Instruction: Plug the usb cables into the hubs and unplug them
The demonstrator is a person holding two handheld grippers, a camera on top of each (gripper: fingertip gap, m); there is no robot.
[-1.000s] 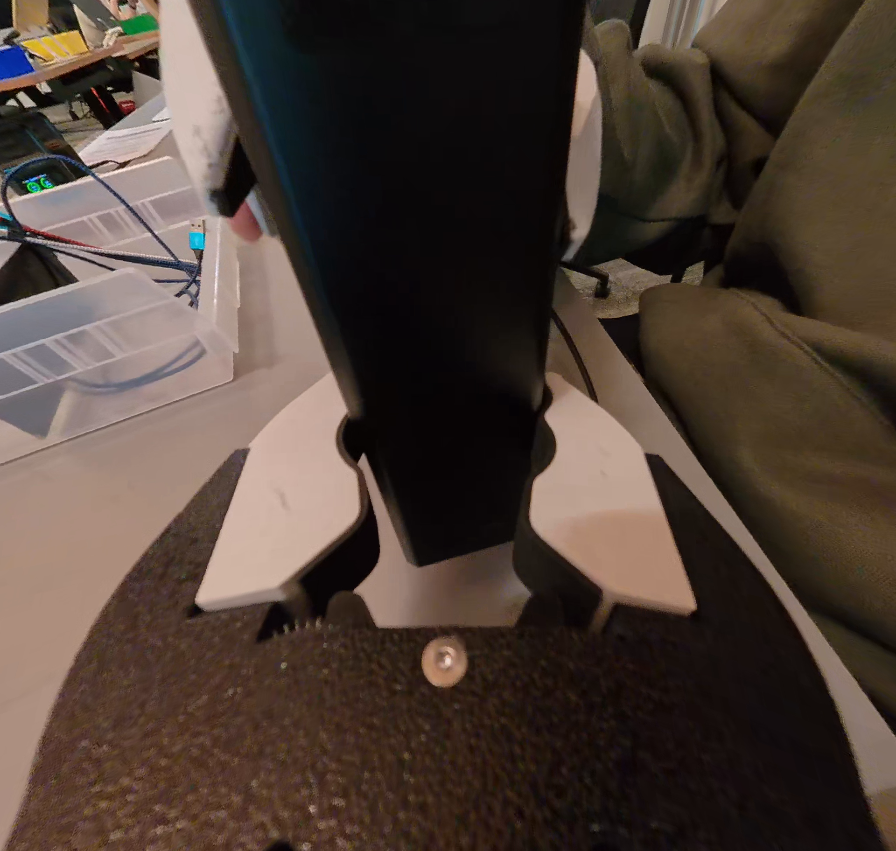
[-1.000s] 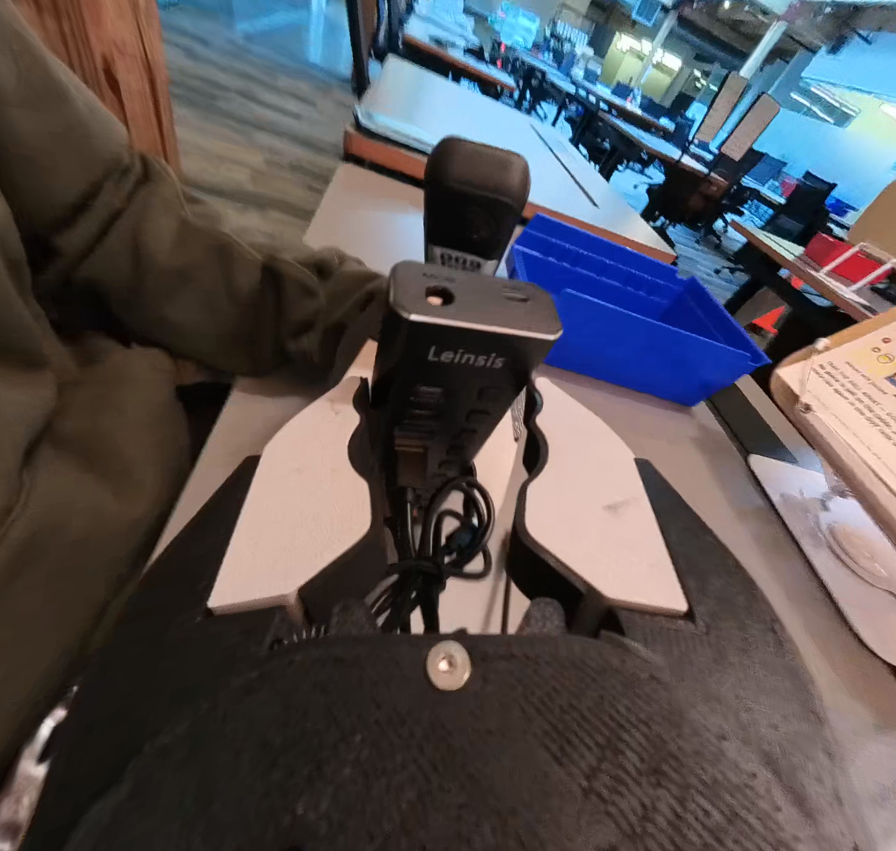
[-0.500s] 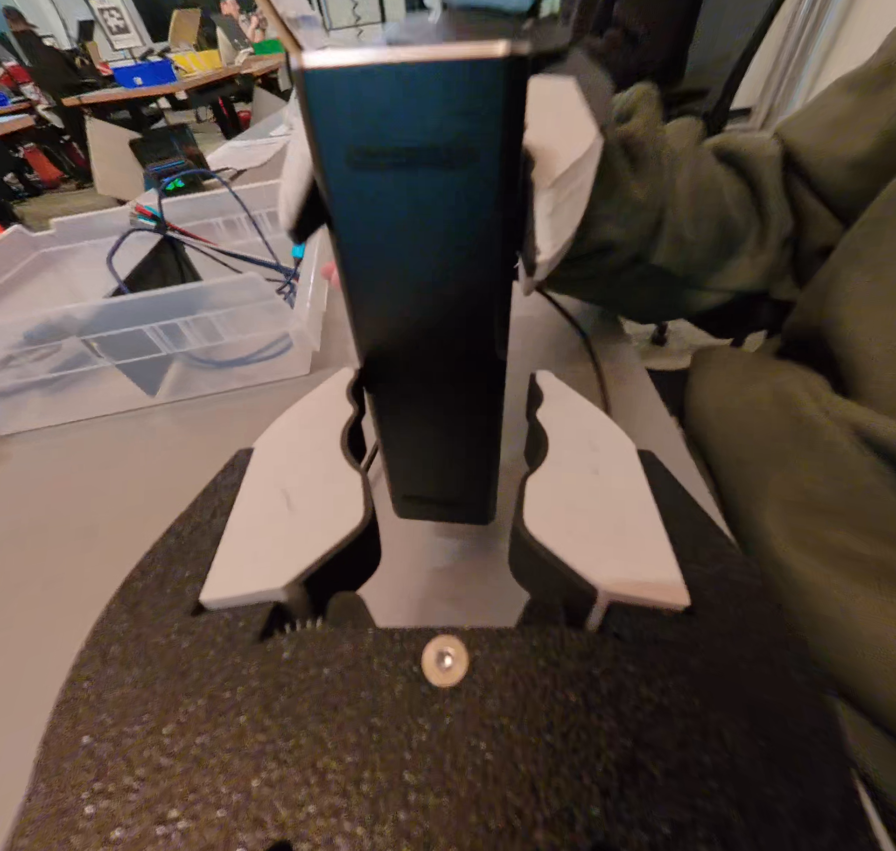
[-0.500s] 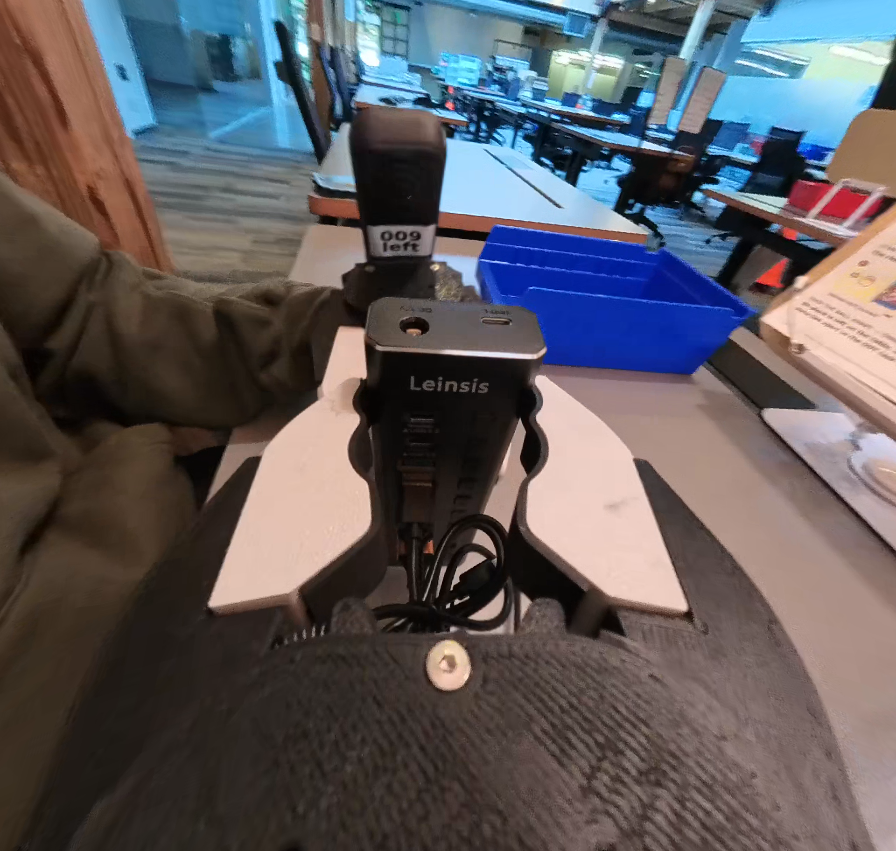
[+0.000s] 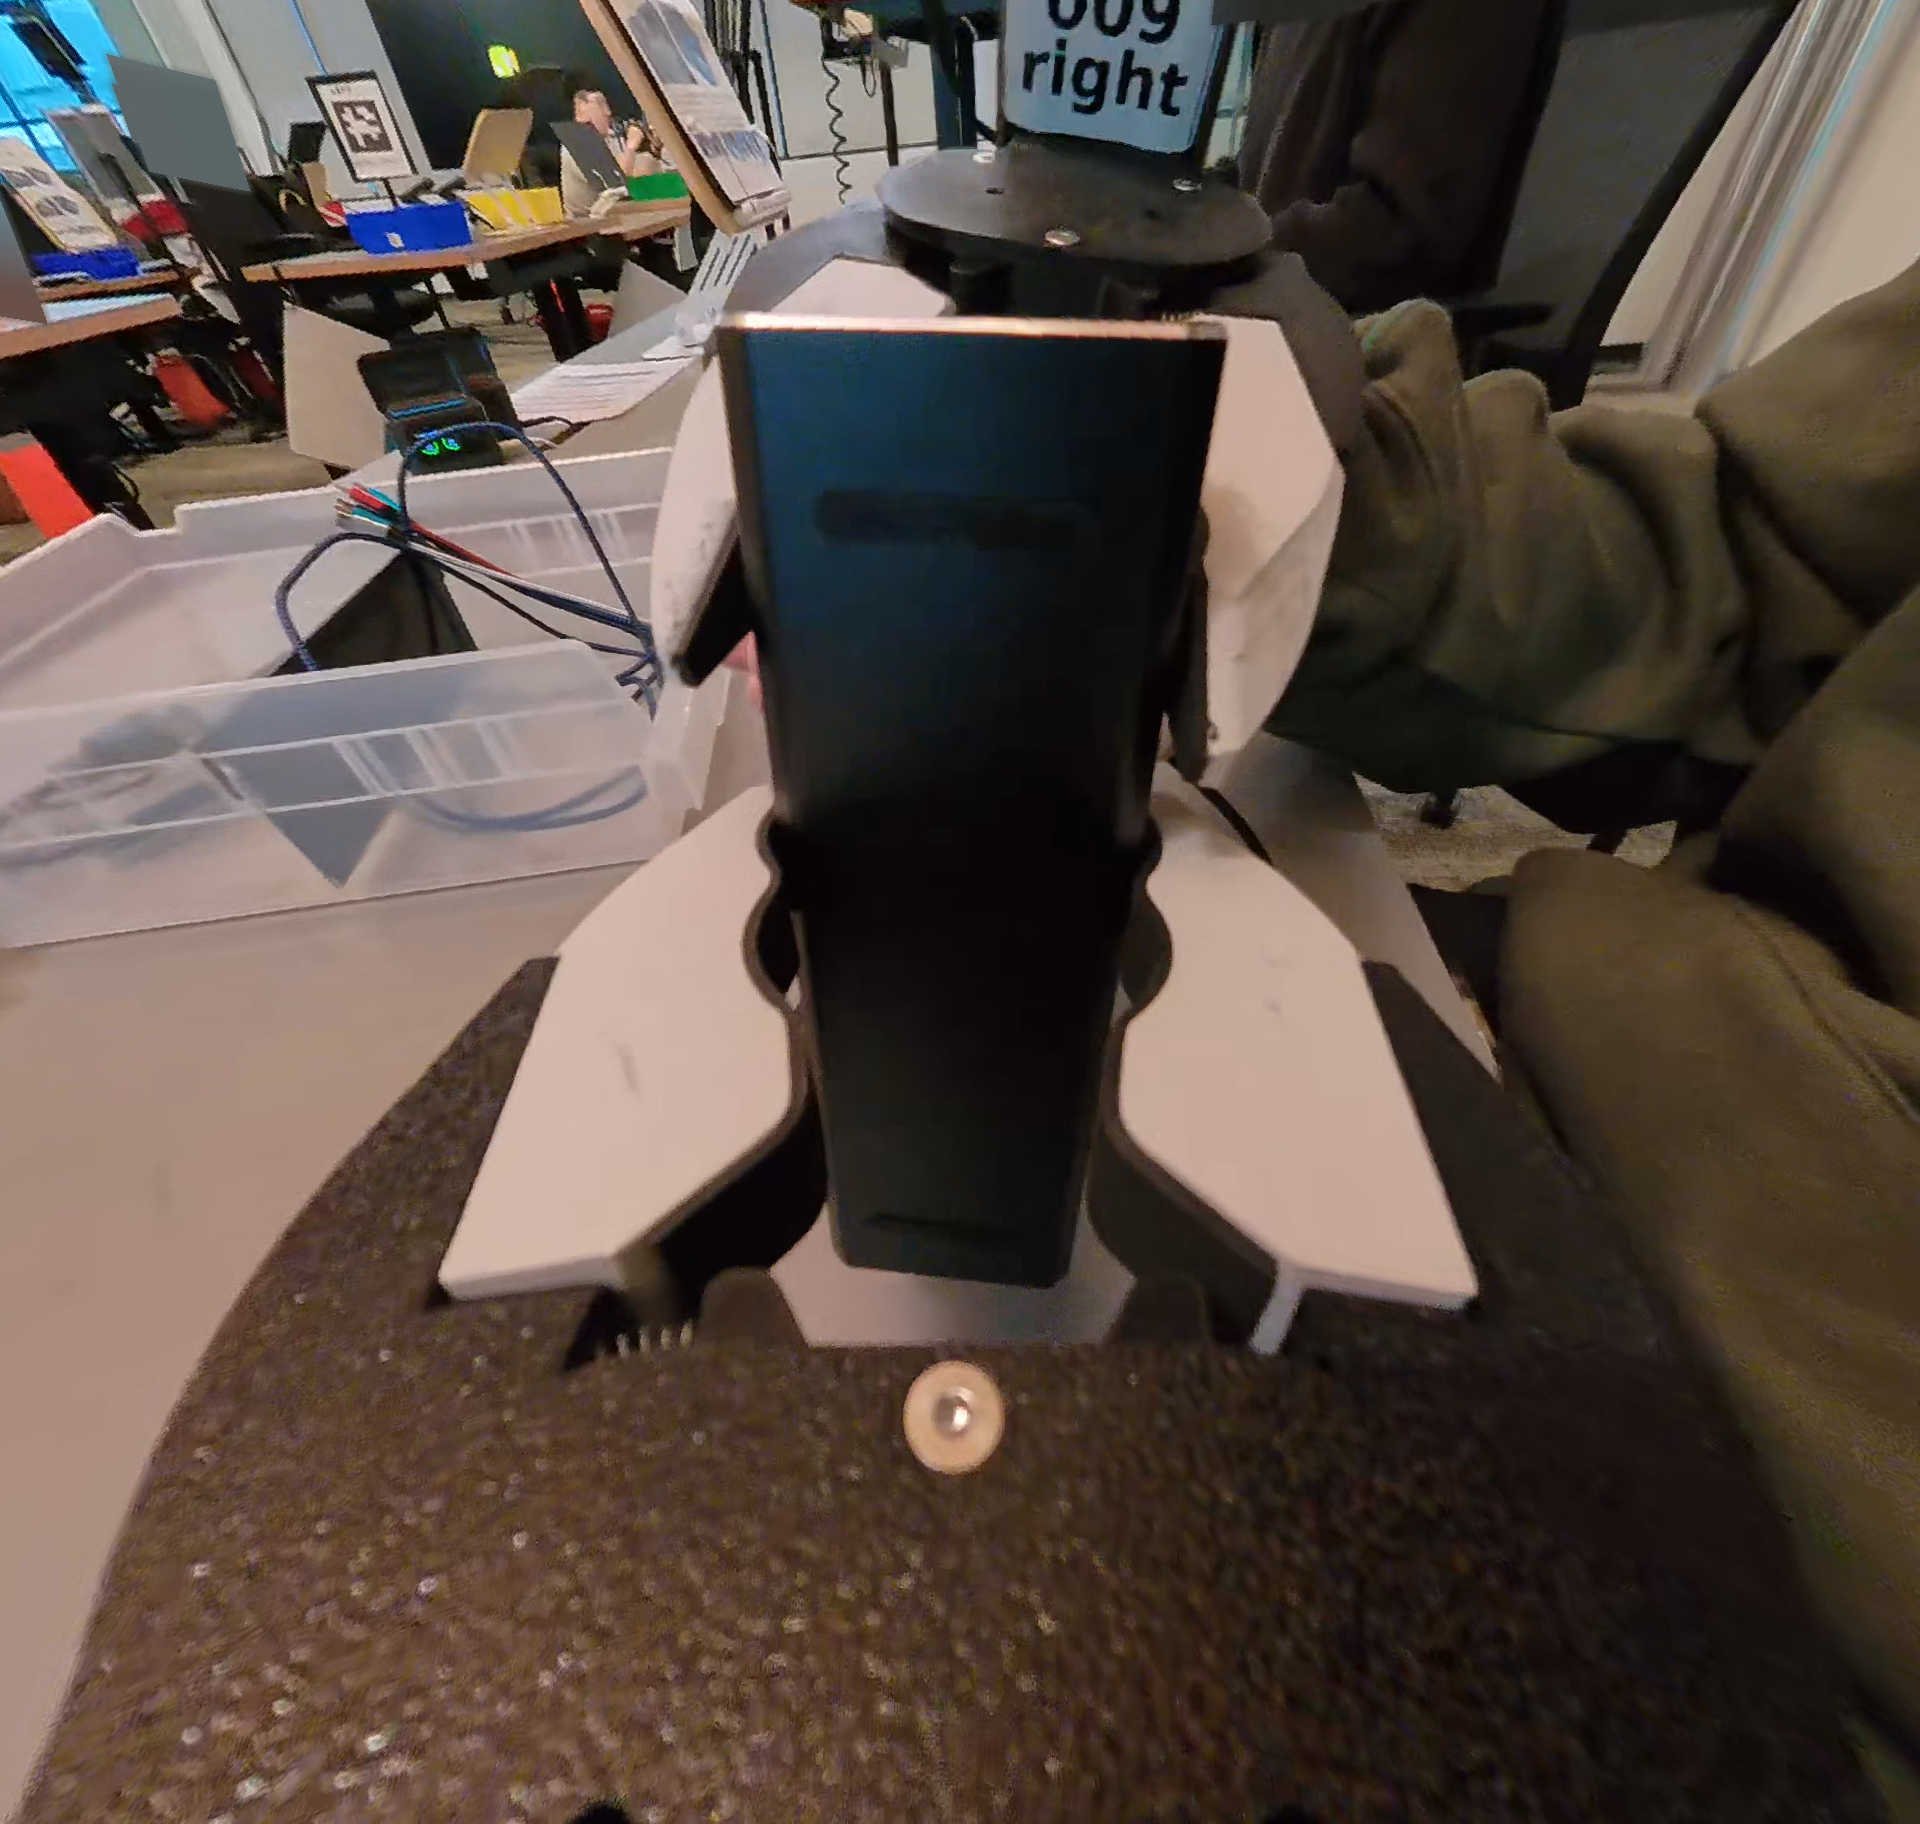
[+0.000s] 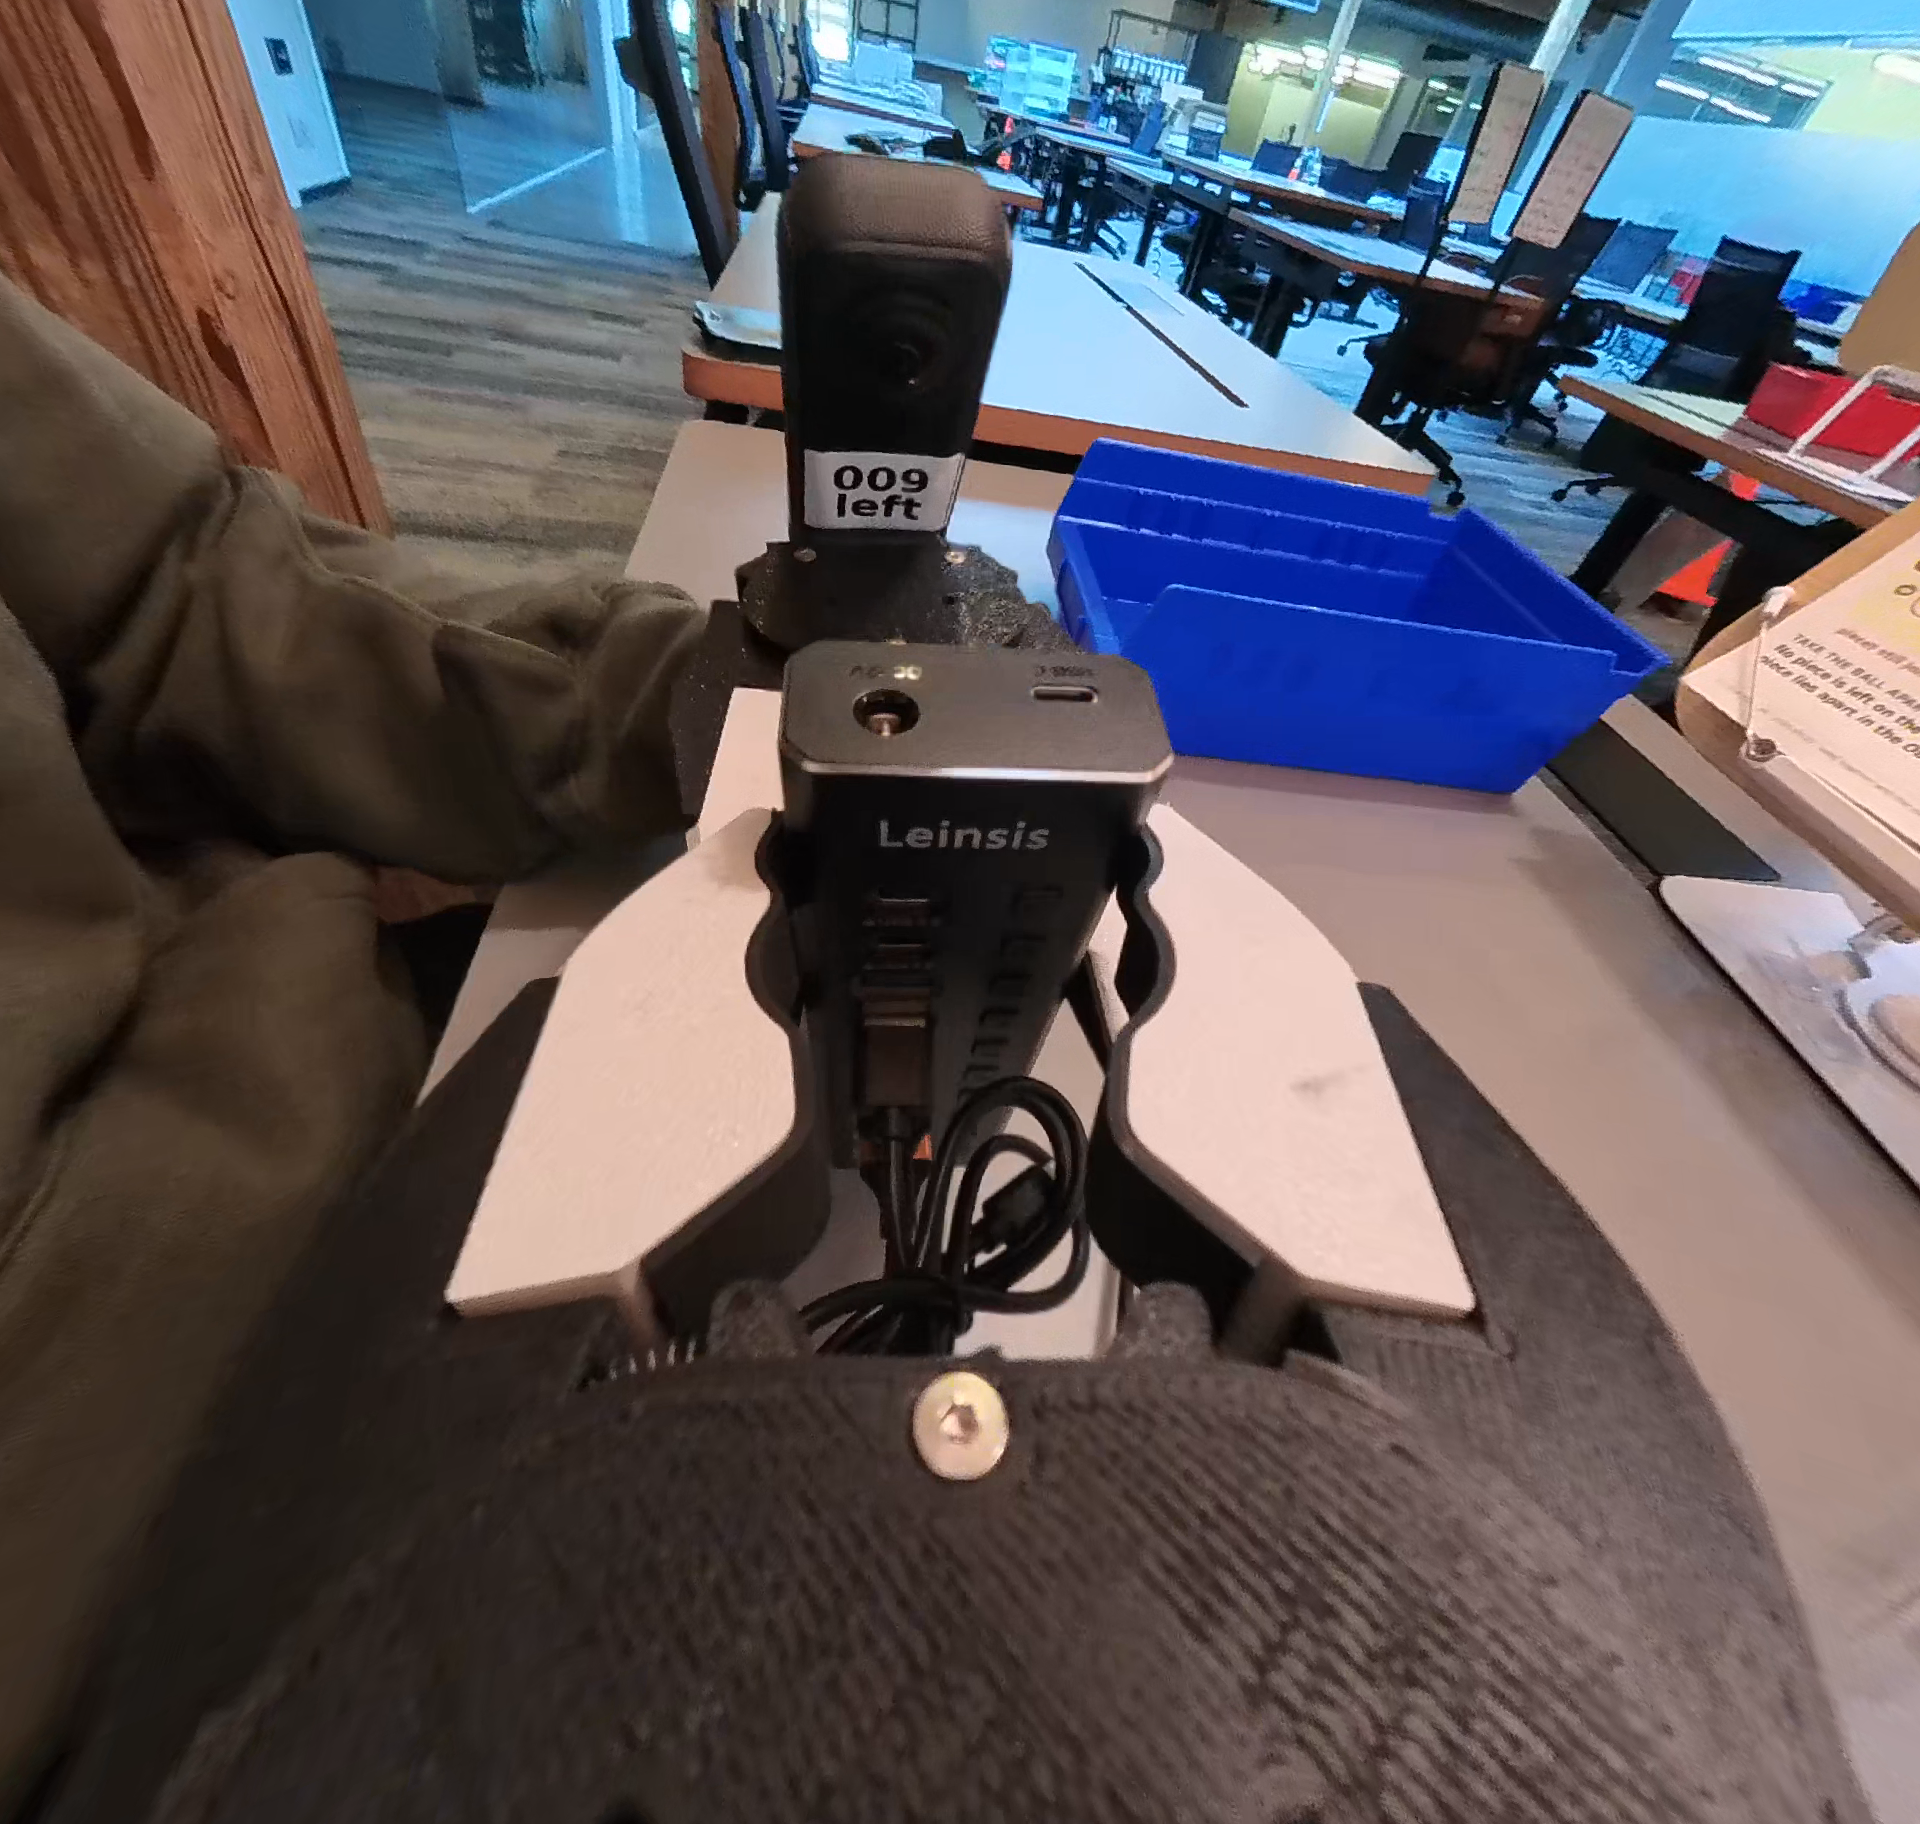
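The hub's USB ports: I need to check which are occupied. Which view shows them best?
The right wrist view: the USB hub faces the camera there, showing its row of ports and a black cable plugged in low down. The left wrist view shows only the hub's plain dark back, no ports.

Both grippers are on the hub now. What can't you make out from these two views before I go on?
- Left wrist view: the hub shows only its plain back; its ports are hidden.
- Right wrist view: the lower ports sit behind the black cable coil; where that cable runs is cut off.
- Left wrist view: cable ends in the clear bin are too small to identify.
- Neither view shows the table under the hub.
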